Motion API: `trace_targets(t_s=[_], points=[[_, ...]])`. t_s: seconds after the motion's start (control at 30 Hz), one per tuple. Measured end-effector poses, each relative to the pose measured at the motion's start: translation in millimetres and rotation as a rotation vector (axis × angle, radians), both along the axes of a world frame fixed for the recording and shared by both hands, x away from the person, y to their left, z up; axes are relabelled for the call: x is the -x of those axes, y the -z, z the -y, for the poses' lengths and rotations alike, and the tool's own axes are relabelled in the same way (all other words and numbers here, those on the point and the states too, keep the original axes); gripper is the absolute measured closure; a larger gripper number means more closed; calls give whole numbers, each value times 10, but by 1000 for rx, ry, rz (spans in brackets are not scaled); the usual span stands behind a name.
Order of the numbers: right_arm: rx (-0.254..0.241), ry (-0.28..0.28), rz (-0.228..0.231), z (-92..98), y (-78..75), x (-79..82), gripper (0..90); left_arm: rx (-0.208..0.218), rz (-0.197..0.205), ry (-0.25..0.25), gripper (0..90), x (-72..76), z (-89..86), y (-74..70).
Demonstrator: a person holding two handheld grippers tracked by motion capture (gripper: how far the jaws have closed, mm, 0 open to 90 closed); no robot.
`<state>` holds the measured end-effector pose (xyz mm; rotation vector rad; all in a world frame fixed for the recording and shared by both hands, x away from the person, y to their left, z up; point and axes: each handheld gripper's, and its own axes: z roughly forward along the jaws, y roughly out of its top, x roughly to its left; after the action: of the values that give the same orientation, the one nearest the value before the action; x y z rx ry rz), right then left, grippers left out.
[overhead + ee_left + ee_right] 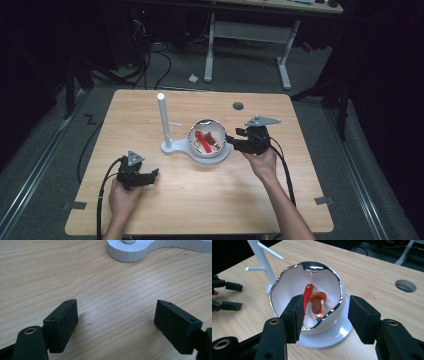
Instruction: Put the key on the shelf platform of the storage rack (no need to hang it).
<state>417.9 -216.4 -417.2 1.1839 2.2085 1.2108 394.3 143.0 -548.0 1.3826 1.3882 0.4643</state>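
A white bowl [220, 152] with a silver rim [287, 285] rests on the base of a white stand [163, 120], mid-table. Inside it lie a red strap [306, 297] and a small toy figure with a brown hat [318, 303]. My right gripper [231, 140] is open at the bowl's right side; in the right gripper view [327, 317] its jaws straddle the near part of the bowl's wall, with nothing held. My left gripper [154, 175] is open low over bare wood at the front left [116, 312], apart from the stand's base [130, 252].
The stand's post carries thin side pegs [272, 252]. A round grommet hole [238, 106] sits near the table's far edge. Beyond the table are a second desk's legs [209, 45] and floor cables [150, 60]. Bare wood lies between the two grippers.
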Motion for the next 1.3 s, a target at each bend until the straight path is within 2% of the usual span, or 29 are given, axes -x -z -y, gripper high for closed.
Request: trace_targets(t_s=[0.4,0.43,0.63,0.83,1.03,1.3], points=[[-22,24,23,182,-87,99,475,-1,0,0,196,0,0,0],[-35,32,23,224,-85,129,475,-1,0,0,196,0,0,0],[-40,51,15,336,-71,184,476,-1,1,-1,196,0,1,1],[-90,83,35,468,-76,255,470,-1,0,0,196,2,1,0],[-86,92,43,535,-77,332,467,0,0,0,196,4,1,0],[-90,111,64,636,-174,464,456,1,0,0,195,4,1,0]])
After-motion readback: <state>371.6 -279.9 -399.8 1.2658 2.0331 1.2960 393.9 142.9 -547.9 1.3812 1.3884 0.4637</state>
